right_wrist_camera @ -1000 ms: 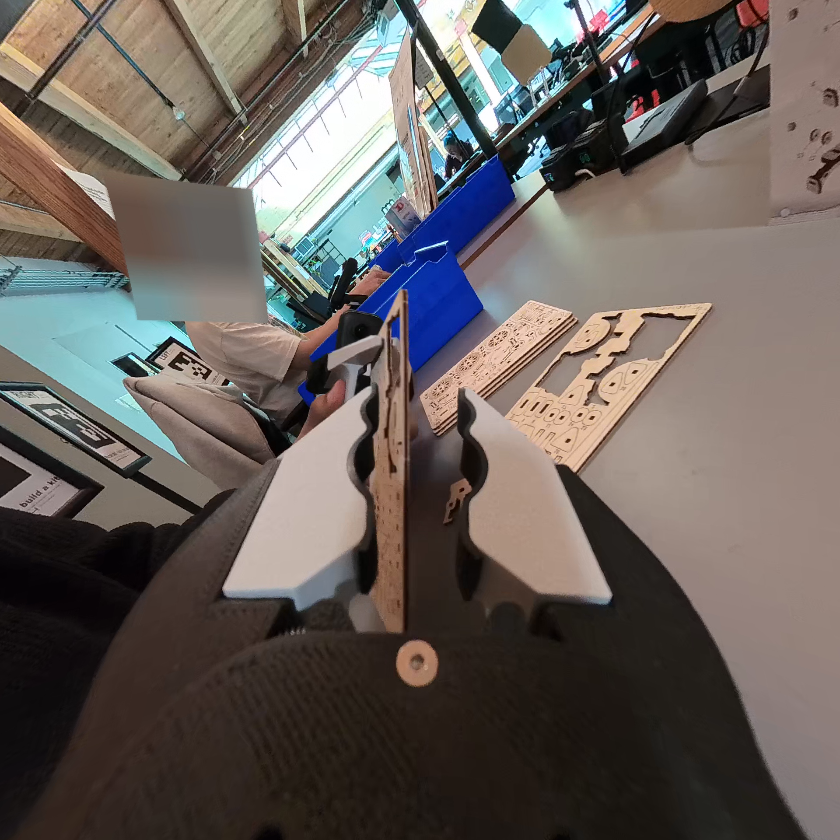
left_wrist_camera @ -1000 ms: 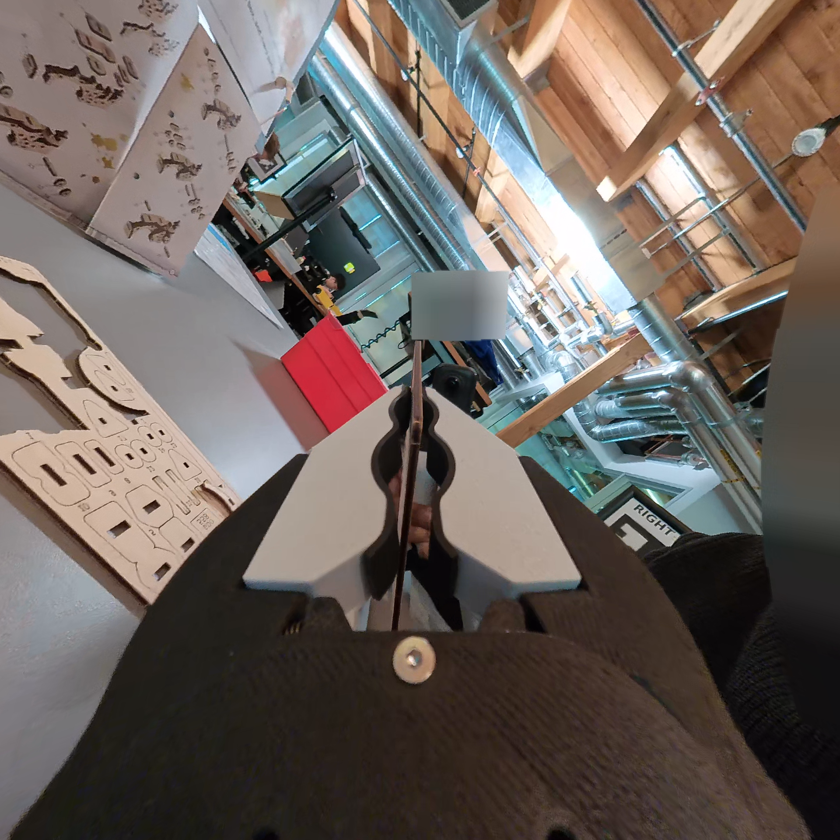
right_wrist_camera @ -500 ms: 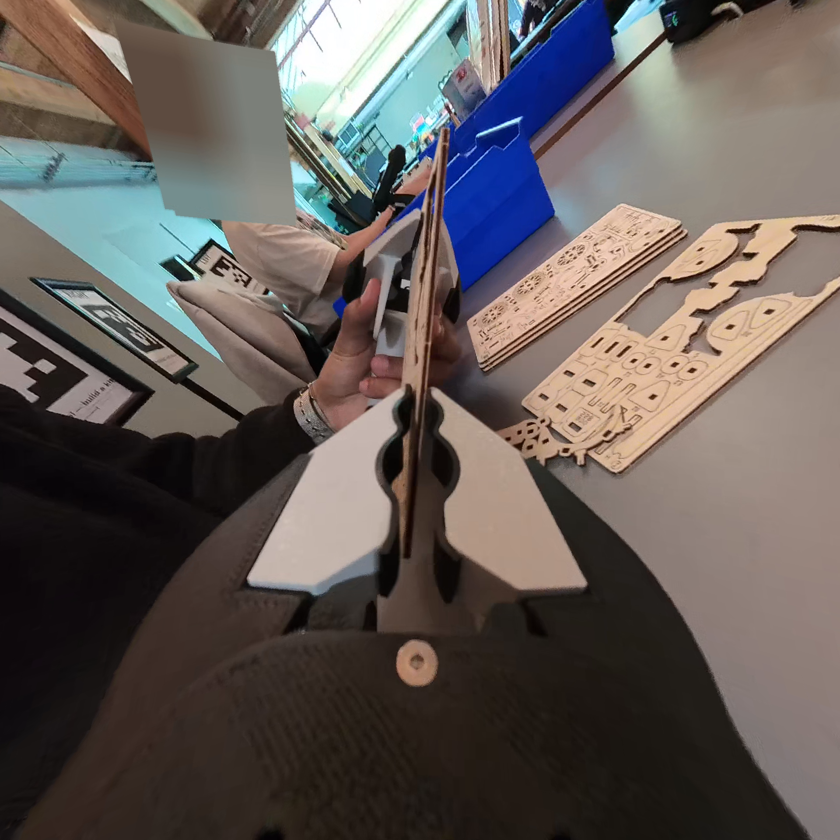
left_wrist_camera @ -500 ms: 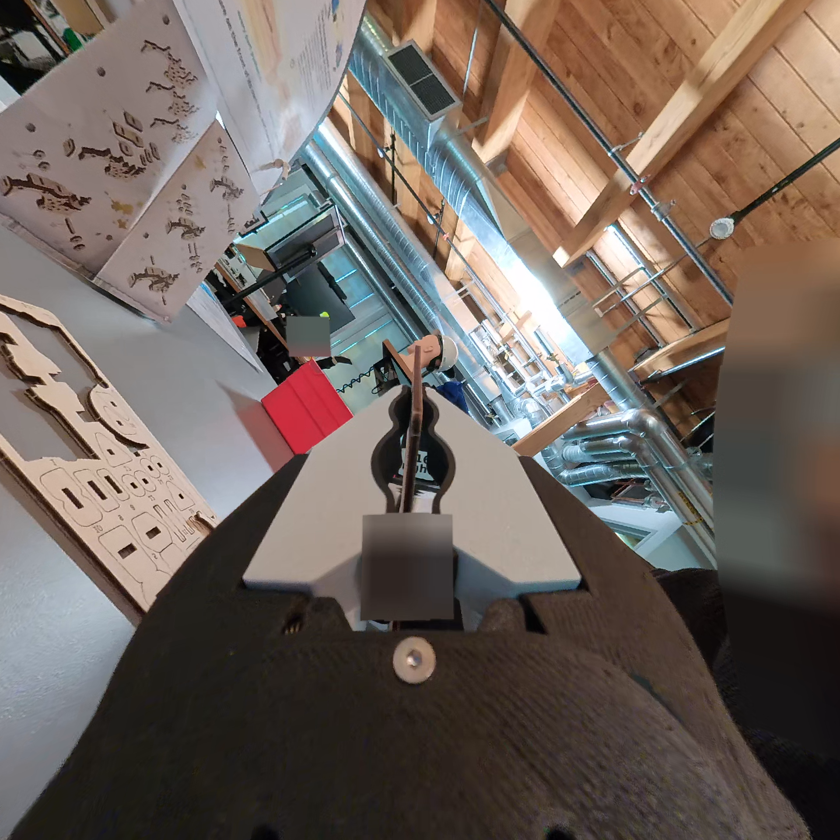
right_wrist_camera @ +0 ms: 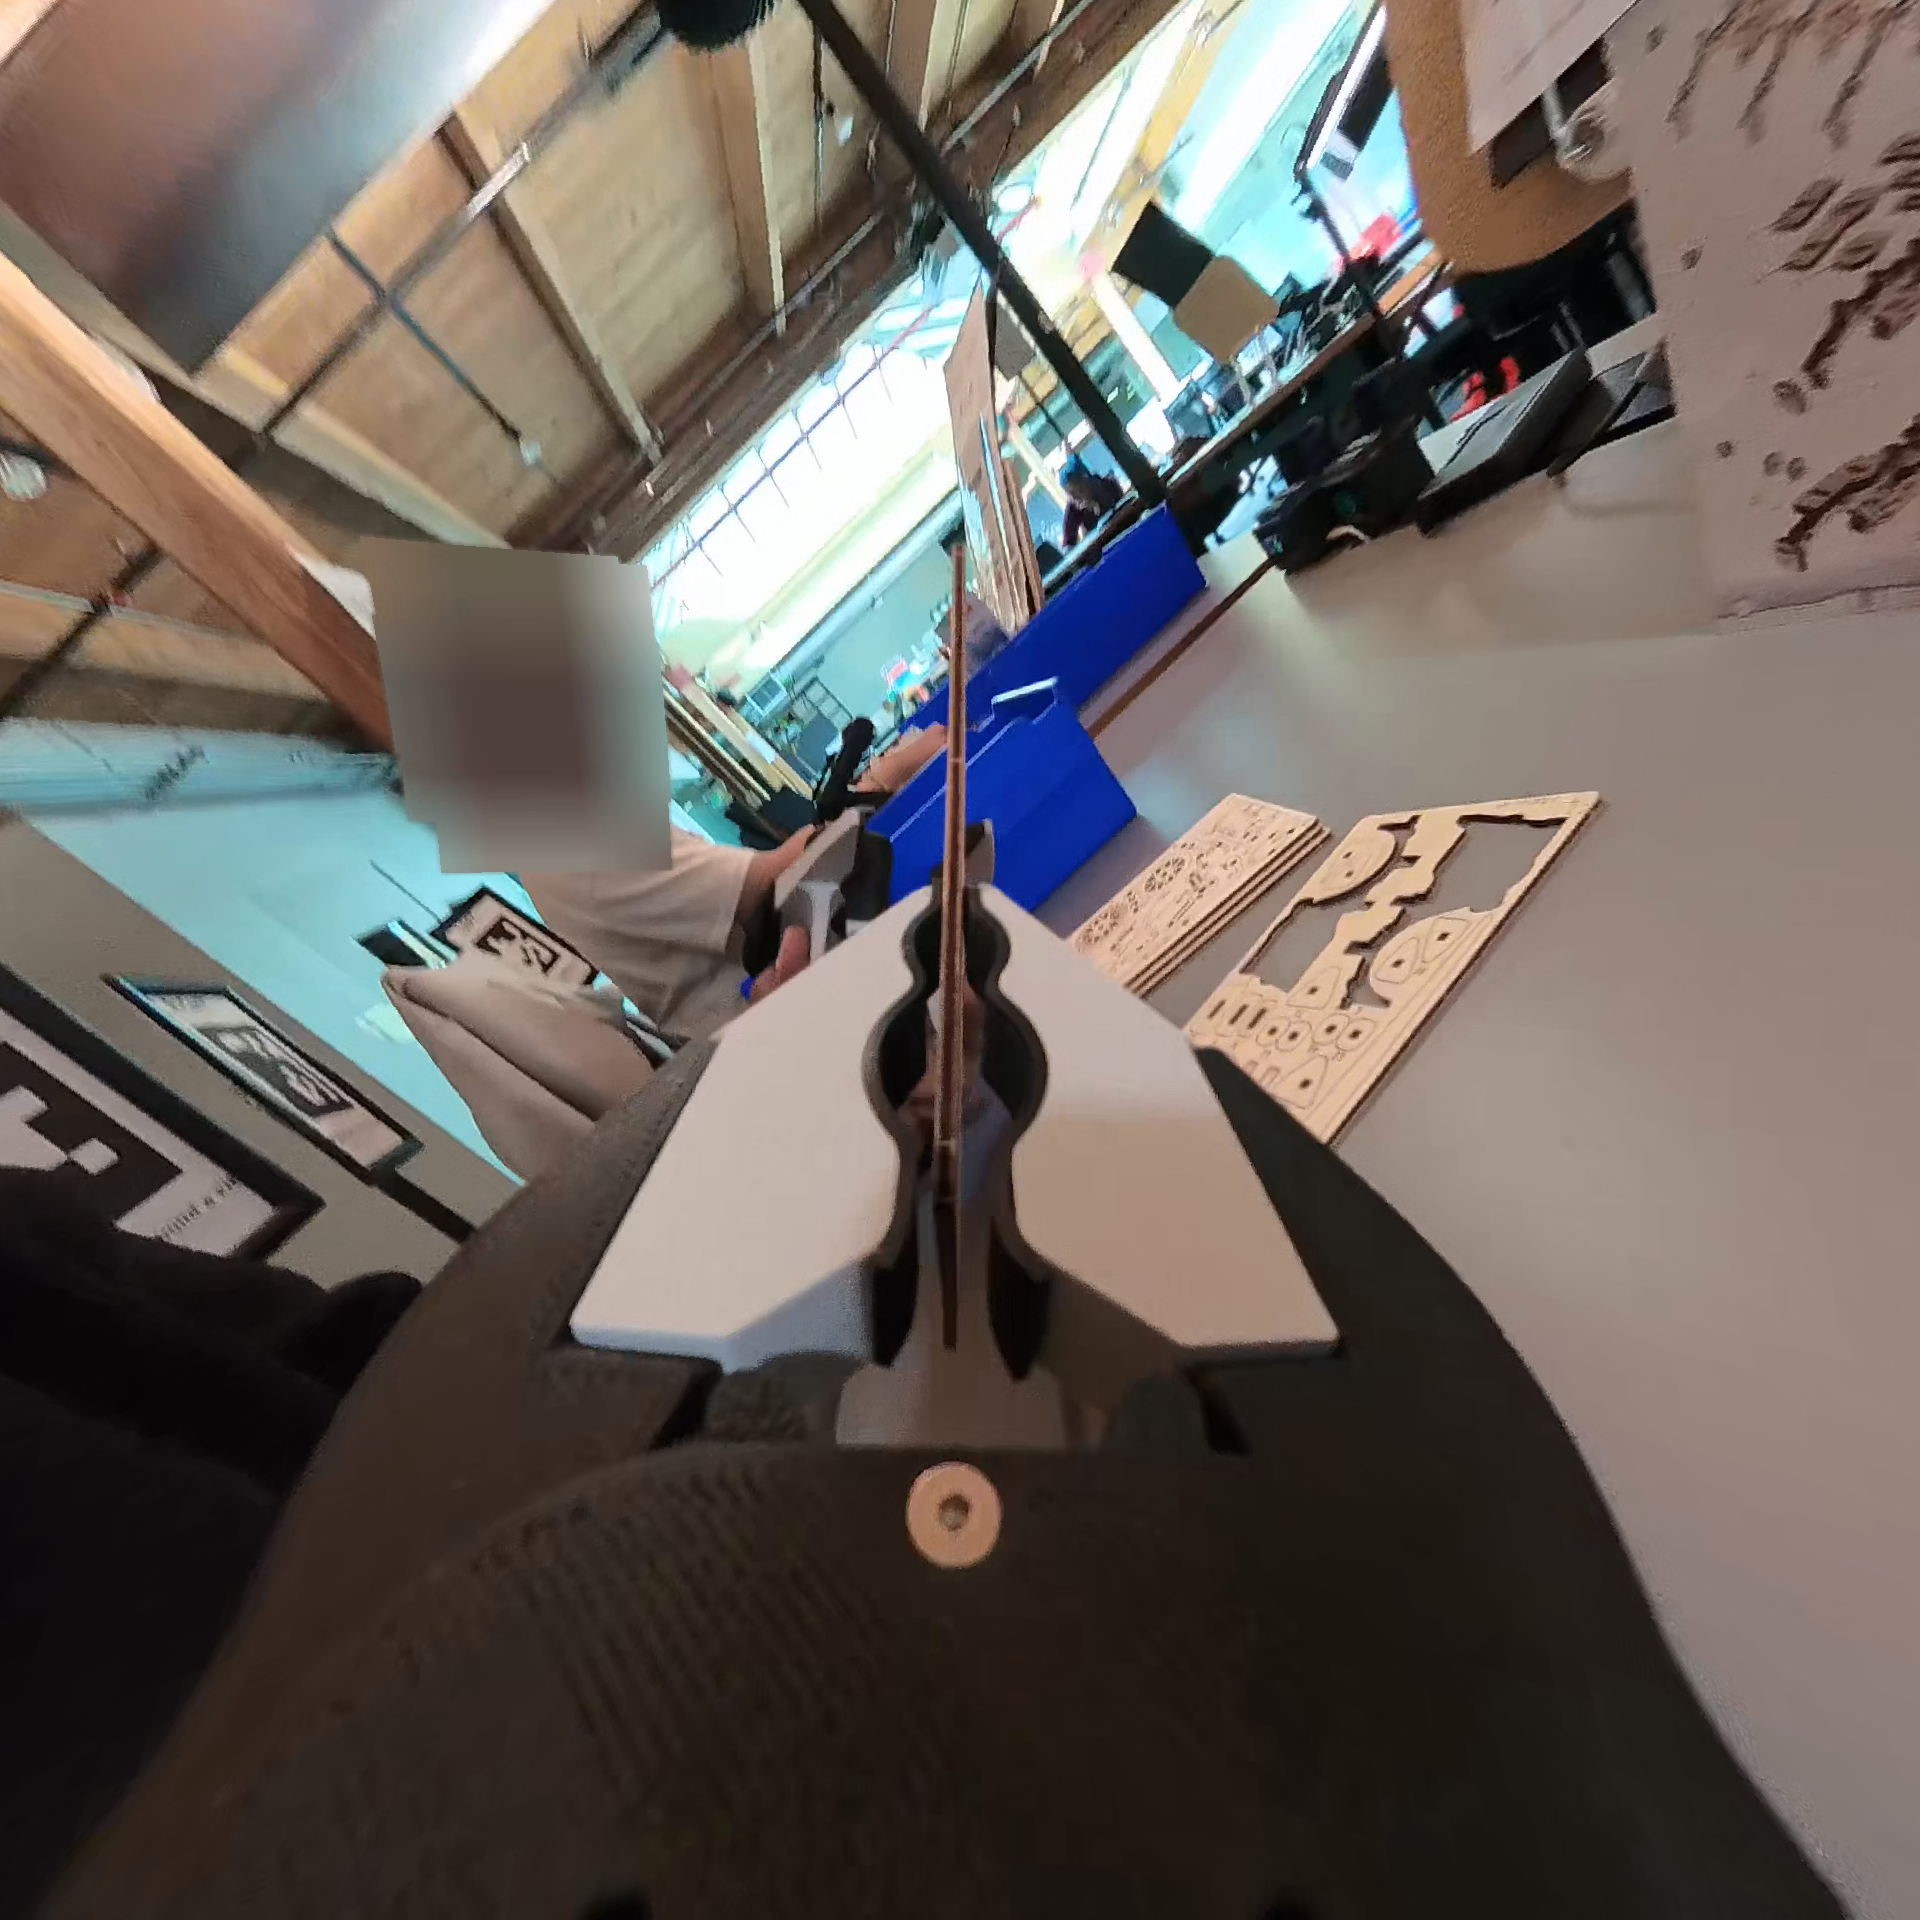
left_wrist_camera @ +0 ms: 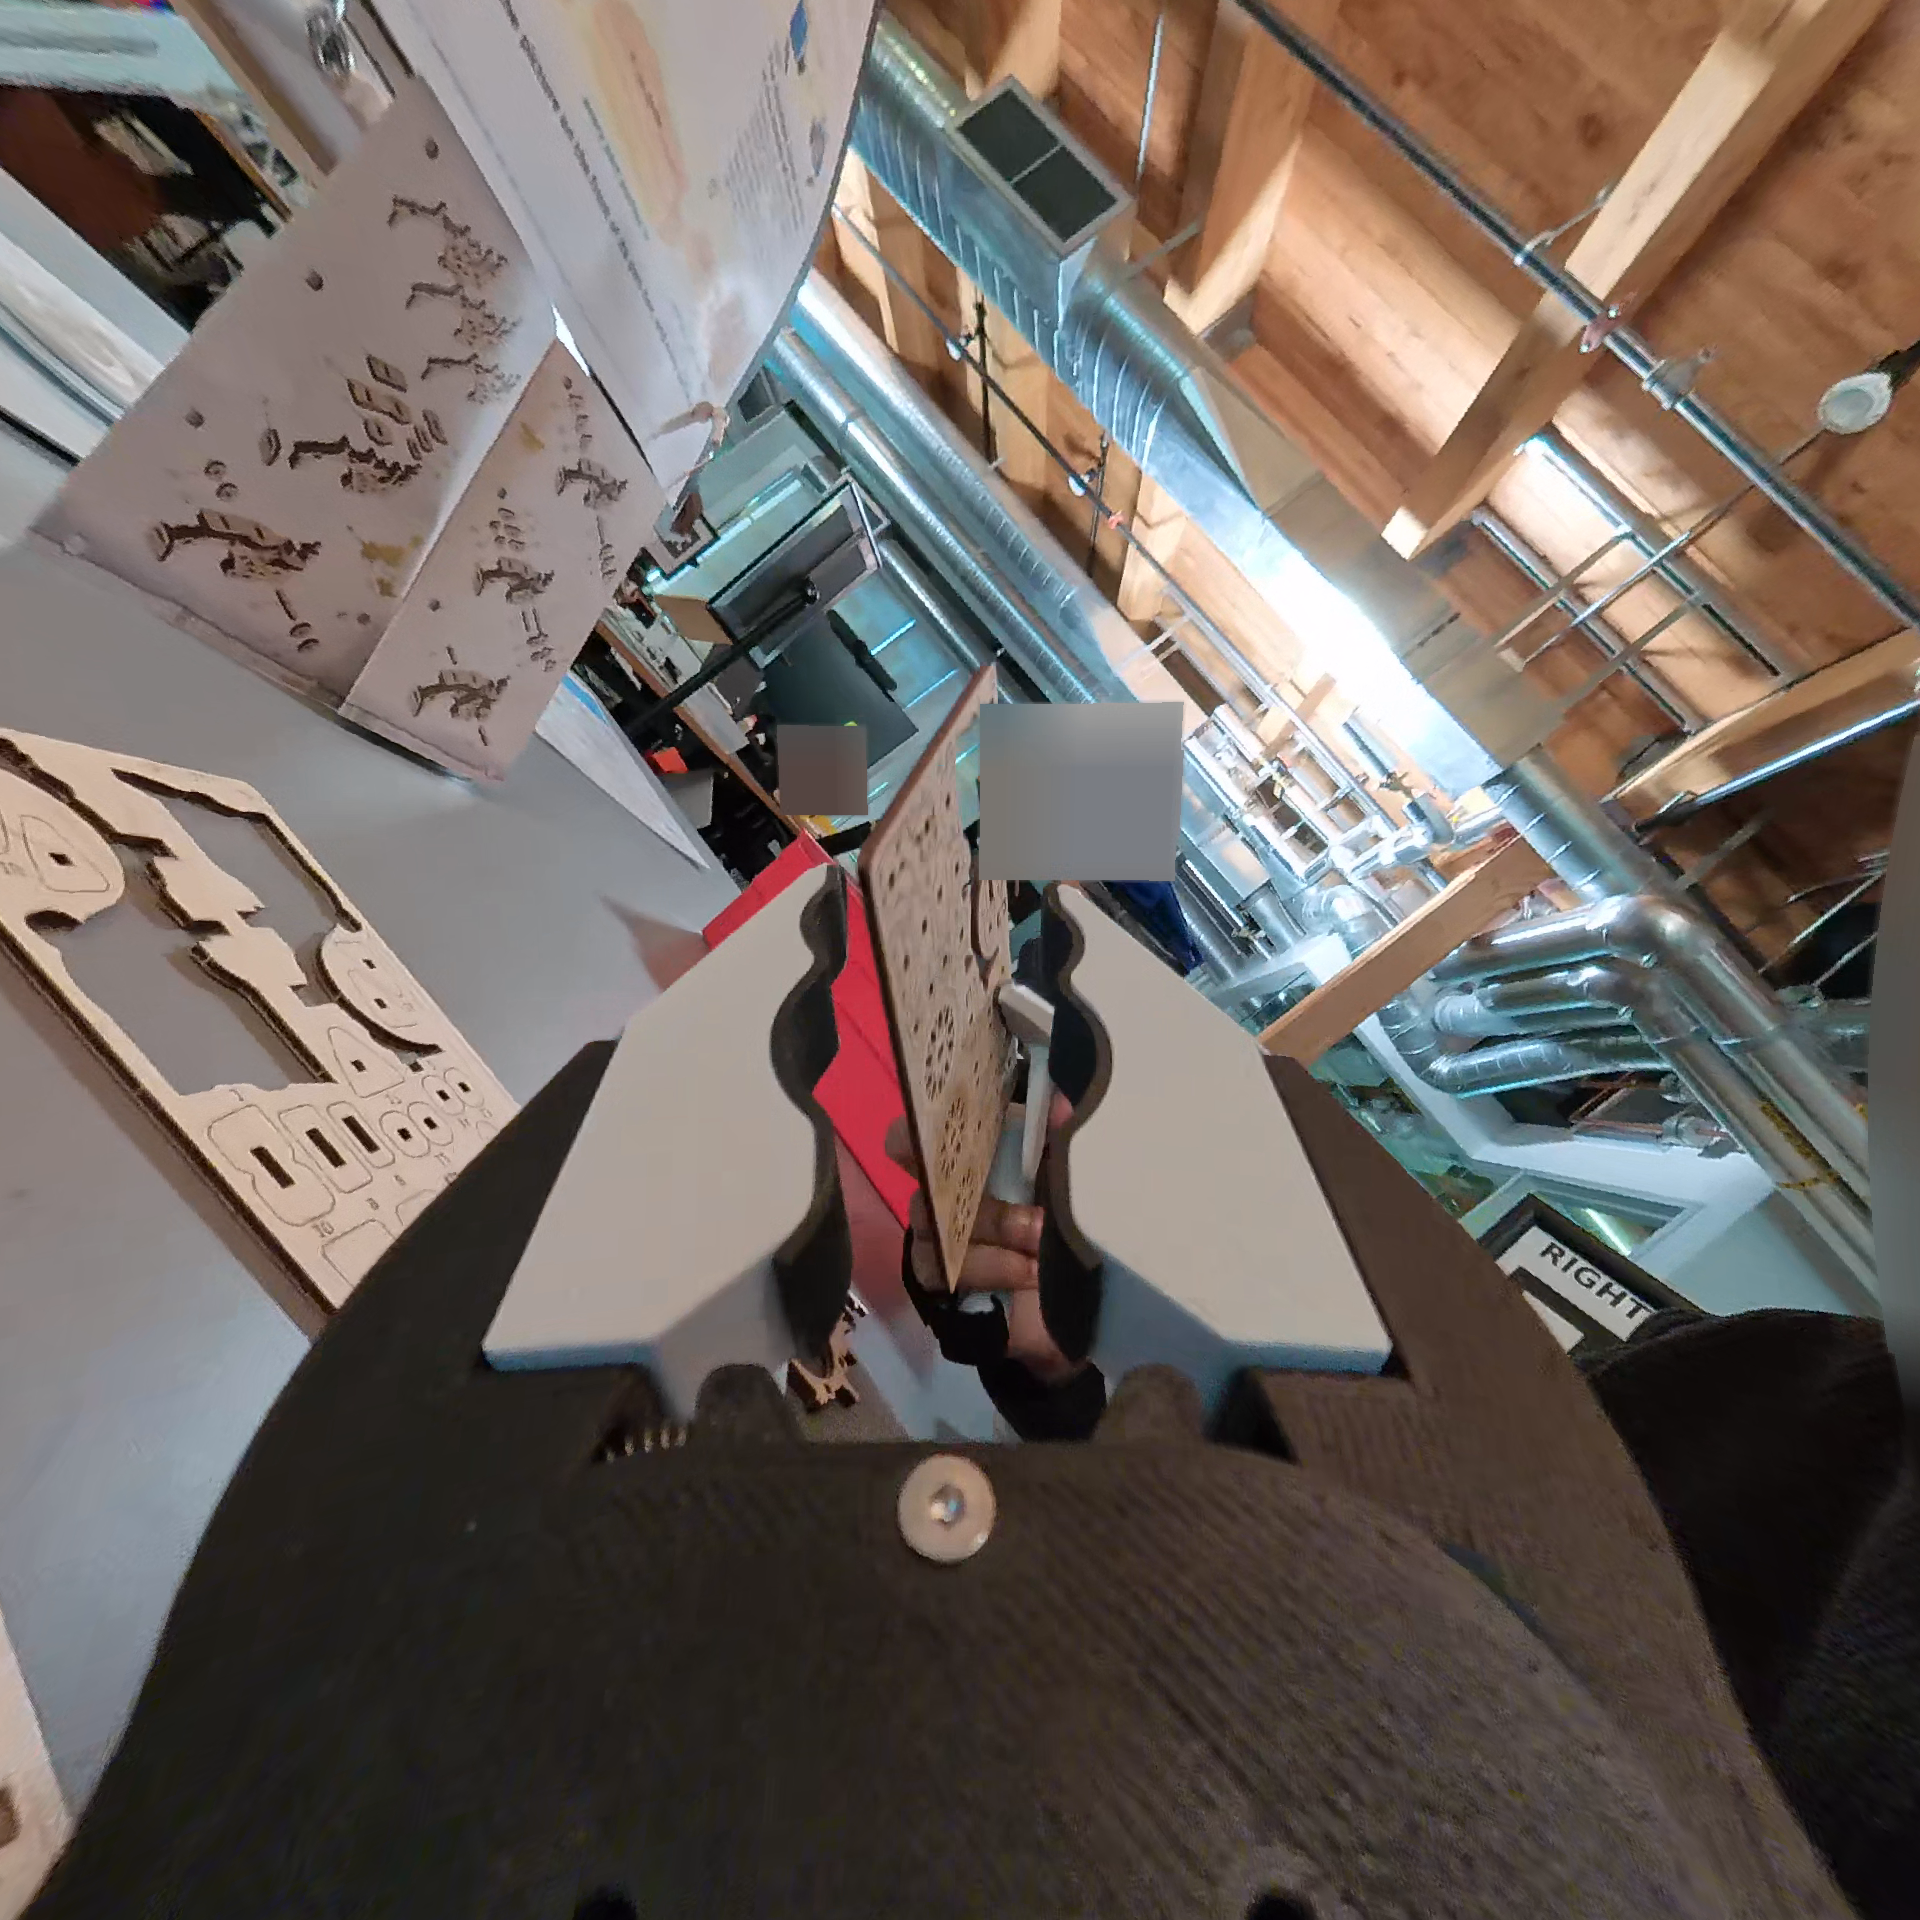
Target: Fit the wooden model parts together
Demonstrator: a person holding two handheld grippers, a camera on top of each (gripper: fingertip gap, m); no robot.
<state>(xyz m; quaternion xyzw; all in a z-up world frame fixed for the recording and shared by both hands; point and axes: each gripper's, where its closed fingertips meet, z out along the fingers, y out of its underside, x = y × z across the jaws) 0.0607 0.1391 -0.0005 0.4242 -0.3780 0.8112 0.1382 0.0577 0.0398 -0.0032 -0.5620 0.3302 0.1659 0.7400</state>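
A thin wooden sheet of laser-cut parts [left_wrist_camera: 930,997] stands upright between my two grippers, above the grey table [left_wrist_camera: 499,883]. My left gripper [left_wrist_camera: 940,904] is open, with its jaws apart on either side of the sheet and not pressing it. My right gripper [right_wrist_camera: 951,894] is shut on the same sheet [right_wrist_camera: 954,748], seen edge-on. One white finger of the right gripper [left_wrist_camera: 1023,1039] and a hand show behind the sheet in the left wrist view. A small loose wooden part [left_wrist_camera: 826,1371] lies on the table below.
A punched-out sheet [left_wrist_camera: 208,987] [right_wrist_camera: 1403,935] lies flat beside a stack of uncut sheets [right_wrist_camera: 1205,894]. Blue bins [right_wrist_camera: 1039,790], a red box [left_wrist_camera: 862,1039] and a standing instruction board [left_wrist_camera: 343,468] ring the table. A person in a light shirt [right_wrist_camera: 644,914] sits at the left. There is about 11 cm between the tips of the two grippers.
The sheet passed from left to right. The right gripper closed on it about half a second ago, and the left gripper, shut on it until then, has now opened.
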